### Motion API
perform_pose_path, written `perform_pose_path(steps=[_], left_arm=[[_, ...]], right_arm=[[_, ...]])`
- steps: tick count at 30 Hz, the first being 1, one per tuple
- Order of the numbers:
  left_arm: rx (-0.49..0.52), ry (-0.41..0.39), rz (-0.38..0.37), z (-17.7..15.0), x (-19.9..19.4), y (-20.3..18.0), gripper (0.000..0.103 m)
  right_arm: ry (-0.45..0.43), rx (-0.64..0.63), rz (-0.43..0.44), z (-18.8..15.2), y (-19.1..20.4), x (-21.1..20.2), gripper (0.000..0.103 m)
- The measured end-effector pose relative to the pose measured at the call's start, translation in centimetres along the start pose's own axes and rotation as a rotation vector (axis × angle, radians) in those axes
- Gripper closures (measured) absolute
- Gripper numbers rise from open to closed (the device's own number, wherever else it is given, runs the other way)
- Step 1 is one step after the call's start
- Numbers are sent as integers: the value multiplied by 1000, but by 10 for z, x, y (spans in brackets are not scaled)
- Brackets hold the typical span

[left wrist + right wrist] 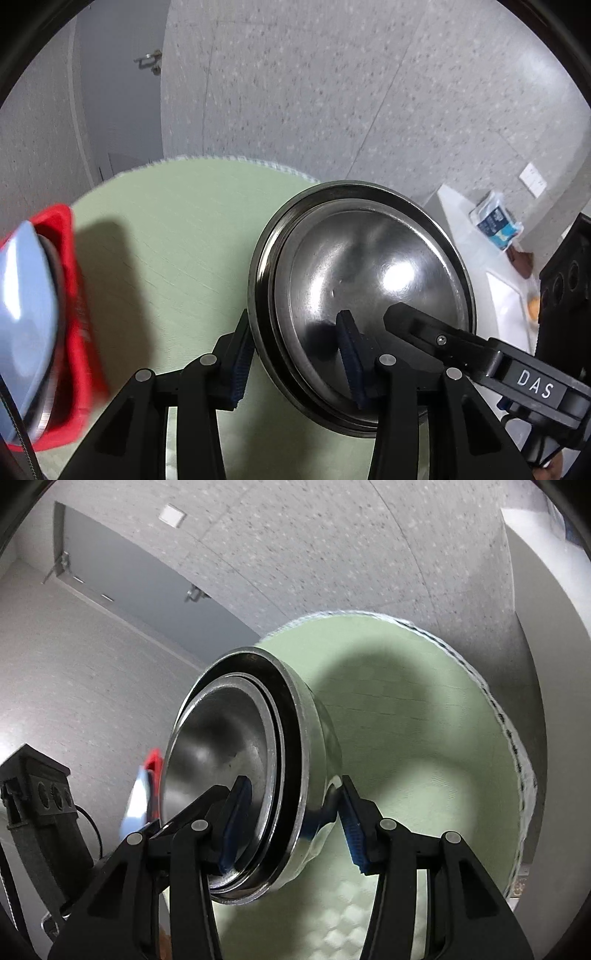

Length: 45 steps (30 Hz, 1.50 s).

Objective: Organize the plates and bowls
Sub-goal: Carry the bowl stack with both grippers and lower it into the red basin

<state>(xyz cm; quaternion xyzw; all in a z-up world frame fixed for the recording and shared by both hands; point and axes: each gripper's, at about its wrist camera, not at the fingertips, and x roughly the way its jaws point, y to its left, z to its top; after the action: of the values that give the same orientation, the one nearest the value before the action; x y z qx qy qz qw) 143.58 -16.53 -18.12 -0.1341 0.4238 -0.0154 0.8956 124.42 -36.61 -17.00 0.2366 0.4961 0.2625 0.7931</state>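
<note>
Table [177,236], green-covered, fills the lower ground of both views; a stack of steel bowls [365,280] is held above it, tipped so the mouth faces sideways rather than up. At least two bowls nested, going by the doubled rims in the right wrist view.

Risks, biggest first:
- Whole stack dropping to the table. It hangs by rim grips only; smooth steel, small pads.
- Inner bowl sliding out of the outer one. Nothing visible locks them together, and the tilt points the mouth off to the side.
- The two grippers pulling against each other and twisting a rim loose.
- Clipping the red rack [79,295] at the left edge, where a pale blue plate [26,314] already stands on edge.

Pose:
- Left gripper [295,365] comes in low, jaws partly closed across the stack's rim, one pad inside the bowl, one outside.
- Right gripper [291,819] likewise straddles the wall, one pad inside, one against the outer side, jaws fairly wide. Contact looks firm on the inner pad; the outer pad just touches.

Both grippers sit close together on the lower rim.
</note>
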Motion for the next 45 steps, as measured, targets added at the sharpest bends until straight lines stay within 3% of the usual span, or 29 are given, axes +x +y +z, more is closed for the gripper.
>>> perform_pose_path(steps=[11, 21, 32, 45], left_arm=[[-15, -122, 10, -29, -129, 85, 65], [-71, -123, 59, -61, -203, 182, 65], [-136, -51, 103, -76, -228, 249, 65], [-193, 31, 71, -53, -201, 280, 65]], right_arm=[[-58, -96, 42, -31, 118, -2, 54], [0, -139, 66, -69, 193, 48, 54], [113, -181, 41, -94, 231, 111, 54], [153, -236, -58, -105, 242, 144, 54]])
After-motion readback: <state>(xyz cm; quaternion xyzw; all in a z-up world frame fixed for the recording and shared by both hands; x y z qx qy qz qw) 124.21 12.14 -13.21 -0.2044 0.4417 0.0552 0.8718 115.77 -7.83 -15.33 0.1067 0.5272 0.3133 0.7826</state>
